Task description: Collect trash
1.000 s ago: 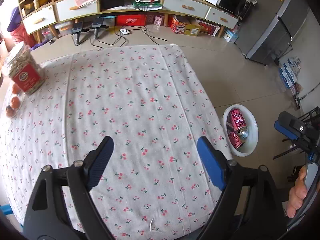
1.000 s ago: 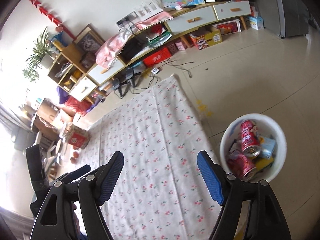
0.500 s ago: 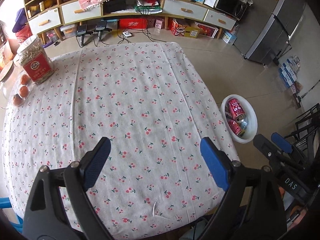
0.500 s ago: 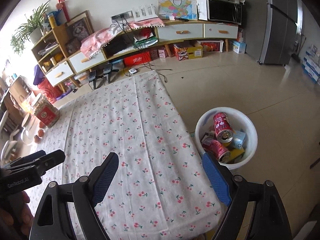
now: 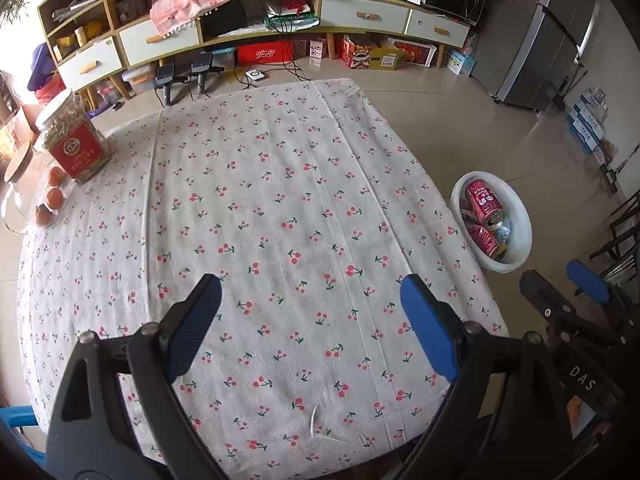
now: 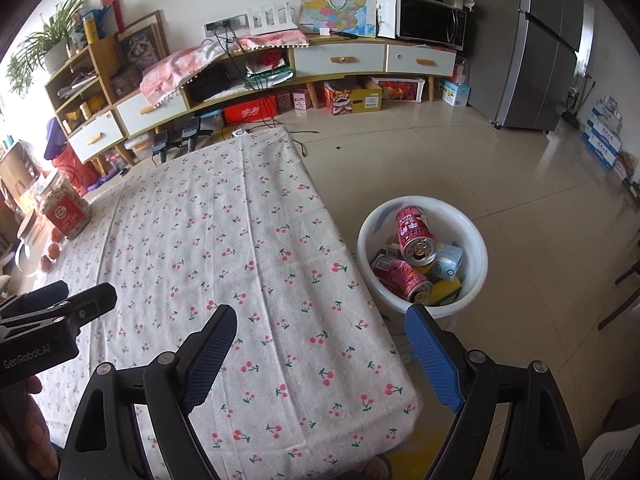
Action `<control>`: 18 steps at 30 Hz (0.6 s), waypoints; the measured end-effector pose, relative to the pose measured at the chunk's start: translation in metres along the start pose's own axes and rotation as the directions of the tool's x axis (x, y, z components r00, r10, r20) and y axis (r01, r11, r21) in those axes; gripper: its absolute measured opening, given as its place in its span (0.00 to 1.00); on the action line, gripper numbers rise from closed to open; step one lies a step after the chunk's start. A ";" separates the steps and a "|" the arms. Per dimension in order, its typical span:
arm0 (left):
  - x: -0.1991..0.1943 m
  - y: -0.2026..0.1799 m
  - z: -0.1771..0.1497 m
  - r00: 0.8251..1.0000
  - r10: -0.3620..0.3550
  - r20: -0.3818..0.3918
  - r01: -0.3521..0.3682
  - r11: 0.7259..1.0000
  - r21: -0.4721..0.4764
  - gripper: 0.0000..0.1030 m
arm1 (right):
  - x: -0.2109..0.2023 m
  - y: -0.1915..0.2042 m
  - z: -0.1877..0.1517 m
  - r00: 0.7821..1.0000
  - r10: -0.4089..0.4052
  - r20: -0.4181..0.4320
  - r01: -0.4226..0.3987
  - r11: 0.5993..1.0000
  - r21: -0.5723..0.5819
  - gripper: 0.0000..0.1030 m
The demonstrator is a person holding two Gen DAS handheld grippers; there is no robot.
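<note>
Over the near end of the table, the left gripper (image 5: 310, 292) hangs with its blue-padded fingers (image 5: 426, 324) spread wide and nothing between them; only the cherry-print tablecloth (image 5: 280, 184) shows in the gap. Just to its right, the right gripper (image 6: 320, 322) is likewise released and empty, its fingers (image 6: 430, 354) straddling the tablecloth's near right edge, with the right-hand finger out over the floor. Each gripper shows at the edge of the other's view, and part of a hand (image 6: 24, 412) grips the left tool's handle at the lower left of the right wrist view.

On the floor just right of the table stands a white basin (image 6: 478, 248), holding the collected trash: a red can (image 6: 414, 234) leaning upright against the far side, a second red can (image 6: 402, 278) lying on its side nearer, a pale blue carton (image 6: 450, 260) and something yellow beneath them.

At the table's far left corner sit a clear jar with a red label (image 5: 74, 140), a few oranges (image 5: 54, 198) just in front of it, and a glass vessel with a wooden lid (image 5: 18, 184) at the very edge.

Beyond the table, a long wooden cabinet with white drawers (image 6: 340, 60) runs along the far wall, a microwave (image 6: 432, 22) on its right end and a grey refrigerator (image 6: 540, 52) further right.
</note>
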State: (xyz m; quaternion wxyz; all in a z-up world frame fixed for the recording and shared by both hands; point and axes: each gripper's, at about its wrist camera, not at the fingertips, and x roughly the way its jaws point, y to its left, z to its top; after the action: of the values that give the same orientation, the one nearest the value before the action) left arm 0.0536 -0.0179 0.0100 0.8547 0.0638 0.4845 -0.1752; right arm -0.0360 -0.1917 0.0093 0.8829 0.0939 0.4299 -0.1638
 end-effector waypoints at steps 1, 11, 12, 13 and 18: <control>-0.001 -0.003 -0.001 1.000 0.001 0.002 -0.001 1.000 0.012 0.88 | -0.001 0.000 0.000 1.000 -0.014 0.008 0.014 1.000 -0.008 0.86; 0.000 -0.013 -0.003 1.000 0.025 0.013 -0.025 0.999 0.044 0.90 | -0.003 -0.003 -0.001 0.998 -0.057 0.022 0.057 0.998 -0.032 0.86; 0.000 -0.014 -0.003 1.000 0.024 0.012 -0.024 0.999 0.043 0.90 | -0.003 -0.003 -0.001 0.998 -0.062 0.022 0.062 0.998 -0.031 0.86; 0.000 -0.014 -0.003 1.000 0.024 0.011 -0.024 0.999 0.044 0.90 | -0.002 -0.004 -0.001 0.998 -0.064 0.021 0.064 0.998 -0.029 0.86; 0.002 -0.018 -0.004 0.999 0.037 0.009 -0.038 0.998 0.060 0.90 | -0.001 -0.004 -0.001 0.997 -0.070 0.017 0.071 0.997 -0.035 0.86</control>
State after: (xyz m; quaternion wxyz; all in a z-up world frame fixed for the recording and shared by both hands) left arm 0.0445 -0.0337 0.0076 0.8574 0.0977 0.4745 -0.1738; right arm -0.0386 -0.1946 0.0096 0.8815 0.0615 0.4288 -0.1877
